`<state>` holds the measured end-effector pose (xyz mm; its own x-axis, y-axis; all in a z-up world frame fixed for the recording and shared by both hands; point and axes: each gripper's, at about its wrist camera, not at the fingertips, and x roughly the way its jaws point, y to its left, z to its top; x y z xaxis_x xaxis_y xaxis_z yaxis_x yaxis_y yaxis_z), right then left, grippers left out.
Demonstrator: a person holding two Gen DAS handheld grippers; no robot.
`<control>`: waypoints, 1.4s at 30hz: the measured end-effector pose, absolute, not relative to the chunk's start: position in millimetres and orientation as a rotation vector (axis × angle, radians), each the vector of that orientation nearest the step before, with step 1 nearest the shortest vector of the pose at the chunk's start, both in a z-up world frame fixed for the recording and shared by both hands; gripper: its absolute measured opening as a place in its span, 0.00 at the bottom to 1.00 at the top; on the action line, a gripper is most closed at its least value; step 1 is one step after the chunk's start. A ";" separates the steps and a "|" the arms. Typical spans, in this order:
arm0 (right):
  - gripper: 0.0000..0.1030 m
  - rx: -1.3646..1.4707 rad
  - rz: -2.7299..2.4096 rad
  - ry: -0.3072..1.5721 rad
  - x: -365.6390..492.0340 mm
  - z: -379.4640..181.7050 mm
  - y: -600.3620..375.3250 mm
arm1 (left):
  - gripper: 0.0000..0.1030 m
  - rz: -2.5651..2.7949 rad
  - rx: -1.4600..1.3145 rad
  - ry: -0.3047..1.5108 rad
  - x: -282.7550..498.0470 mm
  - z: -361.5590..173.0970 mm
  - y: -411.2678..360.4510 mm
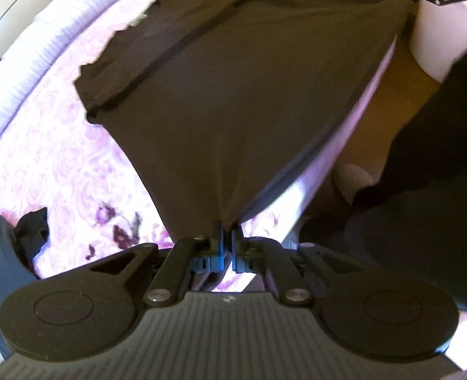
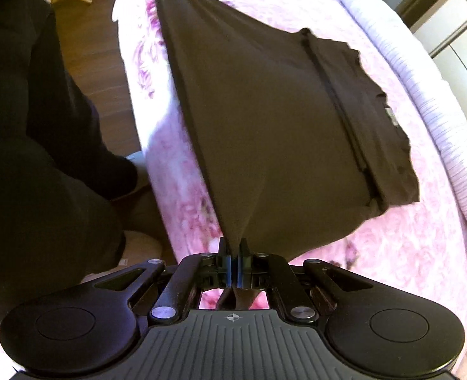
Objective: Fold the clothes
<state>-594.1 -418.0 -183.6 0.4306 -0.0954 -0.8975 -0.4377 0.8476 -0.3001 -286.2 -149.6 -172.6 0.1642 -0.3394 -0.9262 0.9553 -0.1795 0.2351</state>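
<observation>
Dark brown shirt (image 1: 233,101) spread across the pink flowered bedspread (image 1: 59,164), its far part lying flat toward the middle of the bed with the folded sleeves and collar label showing. Near hem lifted off the bedspread along the bed's side edge and stretched taut between two corners. Left gripper (image 1: 228,237) pinched tight on one hem corner, cloth bunched between the closed jaws. Right gripper (image 2: 233,253) likewise clamped on the other hem corner, a tuft of cloth poking out behind the jaws. Small heap of dark clothes (image 1: 27,228) near the bedspread's edge beside the left gripper. Person's dark trouser leg (image 2: 43,158) standing on the wooden floor (image 2: 84,41) just beside the bed.
</observation>
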 end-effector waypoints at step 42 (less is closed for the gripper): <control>0.02 -0.304 0.158 1.330 -177.2 -277.6 -836.2 | 0.03 -1.341 1.136 0.930 88.3 -308.9 -644.2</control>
